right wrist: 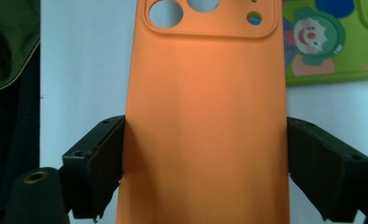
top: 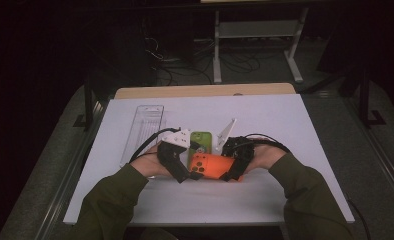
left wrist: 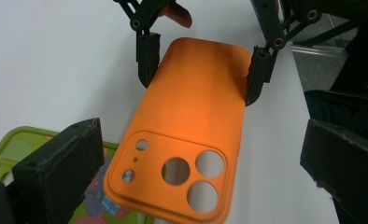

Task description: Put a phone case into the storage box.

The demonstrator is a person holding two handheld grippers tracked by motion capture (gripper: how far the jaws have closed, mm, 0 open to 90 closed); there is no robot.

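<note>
The wide white surface (top: 285,130) carries everything. A long clear plastic tray (top: 142,132) lies at its far left. Near the middle, the smooth orange silicone phone case (top: 212,166) with round camera cut-outs is held just above the surface, its camera end over a green cartoon-printed phone case (top: 202,141). The right gripper (right wrist: 204,158) clamps the orange case by its long edges. The left gripper (left wrist: 196,172) stands open around the camera end, its pads apart from the case.
</note>
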